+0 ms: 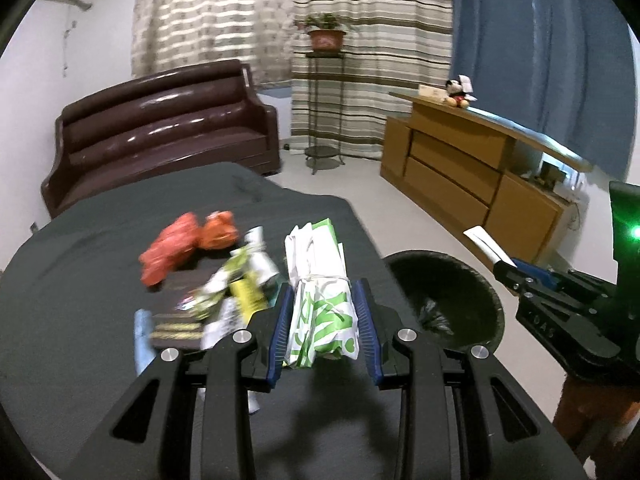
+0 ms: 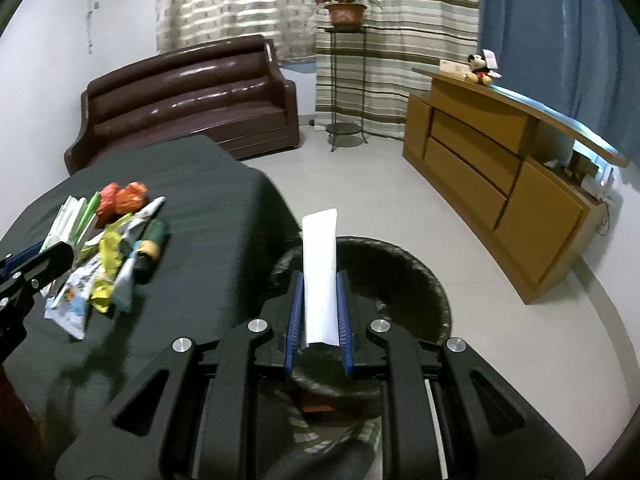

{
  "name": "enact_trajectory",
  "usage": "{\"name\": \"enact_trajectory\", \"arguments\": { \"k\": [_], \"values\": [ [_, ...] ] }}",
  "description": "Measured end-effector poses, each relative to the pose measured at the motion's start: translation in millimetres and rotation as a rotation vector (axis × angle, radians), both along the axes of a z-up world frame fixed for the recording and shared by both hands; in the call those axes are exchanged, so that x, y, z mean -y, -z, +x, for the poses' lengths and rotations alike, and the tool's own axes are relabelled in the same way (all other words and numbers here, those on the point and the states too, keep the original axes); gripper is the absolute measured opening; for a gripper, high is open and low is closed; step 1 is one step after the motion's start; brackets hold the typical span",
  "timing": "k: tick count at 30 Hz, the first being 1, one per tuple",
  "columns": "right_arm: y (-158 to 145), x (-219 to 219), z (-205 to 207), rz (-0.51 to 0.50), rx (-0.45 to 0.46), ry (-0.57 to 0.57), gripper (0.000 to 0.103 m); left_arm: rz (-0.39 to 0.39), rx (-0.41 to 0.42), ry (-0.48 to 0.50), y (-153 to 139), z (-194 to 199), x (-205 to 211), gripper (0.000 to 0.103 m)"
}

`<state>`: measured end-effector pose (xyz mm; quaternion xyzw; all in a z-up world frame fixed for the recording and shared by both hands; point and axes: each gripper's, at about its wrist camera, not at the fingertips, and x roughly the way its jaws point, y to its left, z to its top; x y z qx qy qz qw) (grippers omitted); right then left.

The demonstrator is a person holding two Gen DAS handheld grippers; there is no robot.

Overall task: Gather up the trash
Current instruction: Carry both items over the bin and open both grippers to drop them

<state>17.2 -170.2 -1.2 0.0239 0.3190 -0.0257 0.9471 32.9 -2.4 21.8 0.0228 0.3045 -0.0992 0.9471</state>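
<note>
From the left wrist, the left gripper (image 1: 322,322) is clamped on a green-and-white wrapper bundle (image 1: 320,300) above the dark-covered table (image 1: 100,240), where more wrappers (image 1: 208,276) lie heaped; the black-lined trash bin (image 1: 448,300) sits just beside the table edge, holding what may be crumpled black plastic. From the right wrist, the right gripper (image 2: 320,312) pinches a flat white tube (image 2: 319,268) over the bin's (image 2: 412,280) mouth.

a home living room; a brown leather sofa (image 2: 188,92) stands far left before striped curtains (image 2: 396,40). a wooden sideboard (image 2: 500,168) at right carries a plush toy (image 2: 482,66); a potted plant (image 2: 344,8) sits on a stand.
</note>
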Motion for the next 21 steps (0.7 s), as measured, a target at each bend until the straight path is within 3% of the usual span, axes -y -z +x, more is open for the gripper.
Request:
{"name": "enact_trajectory", "arguments": {
  "k": [9, 21],
  "values": [
    [10, 39, 18, 0.053, -0.010, 0.038, 0.016, 0.048, -0.031, 0.064, 14, 31, 59, 0.033],
    [30, 69, 44, 0.080, -0.037, 0.069, 0.016, 0.098, -0.083, 0.092, 31, 60, 101, 0.033]
  ]
}}
